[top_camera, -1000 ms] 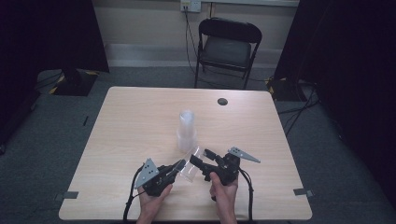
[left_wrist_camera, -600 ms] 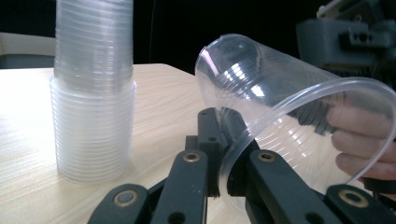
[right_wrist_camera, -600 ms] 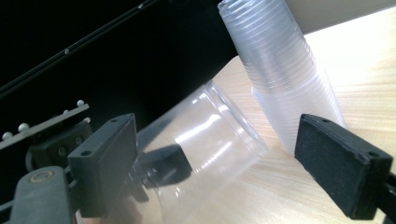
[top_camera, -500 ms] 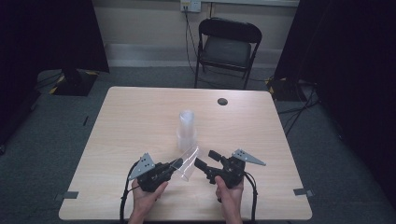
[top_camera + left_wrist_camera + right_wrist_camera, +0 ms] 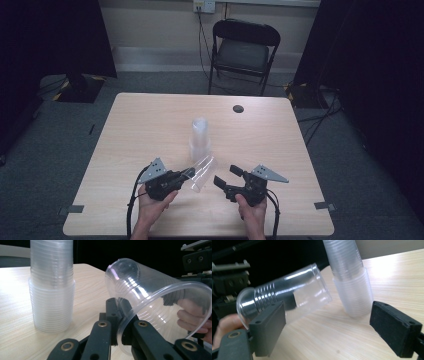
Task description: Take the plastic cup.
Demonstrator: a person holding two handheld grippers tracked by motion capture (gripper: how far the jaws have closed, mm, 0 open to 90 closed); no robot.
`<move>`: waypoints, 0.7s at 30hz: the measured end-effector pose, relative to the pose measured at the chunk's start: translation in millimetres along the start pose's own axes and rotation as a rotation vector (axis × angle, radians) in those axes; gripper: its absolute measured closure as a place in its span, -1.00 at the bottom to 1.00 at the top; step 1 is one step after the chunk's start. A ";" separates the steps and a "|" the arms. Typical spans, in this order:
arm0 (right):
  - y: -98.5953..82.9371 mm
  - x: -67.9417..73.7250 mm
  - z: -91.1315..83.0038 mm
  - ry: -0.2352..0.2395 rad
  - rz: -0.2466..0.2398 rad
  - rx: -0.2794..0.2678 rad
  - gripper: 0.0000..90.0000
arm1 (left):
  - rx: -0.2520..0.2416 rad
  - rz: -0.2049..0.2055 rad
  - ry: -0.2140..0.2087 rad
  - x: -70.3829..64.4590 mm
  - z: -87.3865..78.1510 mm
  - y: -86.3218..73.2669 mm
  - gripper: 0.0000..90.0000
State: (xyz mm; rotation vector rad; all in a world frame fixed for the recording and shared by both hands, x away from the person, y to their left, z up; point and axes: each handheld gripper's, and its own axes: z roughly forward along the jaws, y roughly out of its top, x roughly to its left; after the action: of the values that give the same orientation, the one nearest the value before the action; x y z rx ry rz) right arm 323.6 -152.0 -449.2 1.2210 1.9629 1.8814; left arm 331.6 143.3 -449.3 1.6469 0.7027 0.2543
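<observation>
Clear plastic cup (image 5: 150,302) sits tilted above the table's near edge, my left gripper (image 5: 186,174) clamped on its rim so the mouth faces my right gripper (image 5: 224,176), jaws wide apart, clear of the cup stack (image 5: 199,138) behind.

Cup stack (image 5: 199,137) (upright) mid-table
</observation>
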 end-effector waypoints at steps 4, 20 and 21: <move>-1.7 1.8 -1.9 -0.025 -0.060 0.026 -0.70 | 0.033 0.008 -0.016 0.1 2.4 3.5 0.96; -12.8 7.9 3.9 -0.097 -0.277 0.159 -0.66 | 0.214 0.047 0.001 1.2 18.6 8.0 0.95; -12.8 7.9 3.9 -0.097 -0.277 0.159 -0.66 | 0.214 0.047 0.001 1.2 18.6 8.0 0.95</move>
State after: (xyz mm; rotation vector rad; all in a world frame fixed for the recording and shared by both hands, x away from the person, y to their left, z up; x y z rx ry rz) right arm 315.3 -142.4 -458.2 0.9941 2.1349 1.5320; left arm 345.0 128.4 -445.8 1.8683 0.7114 0.2193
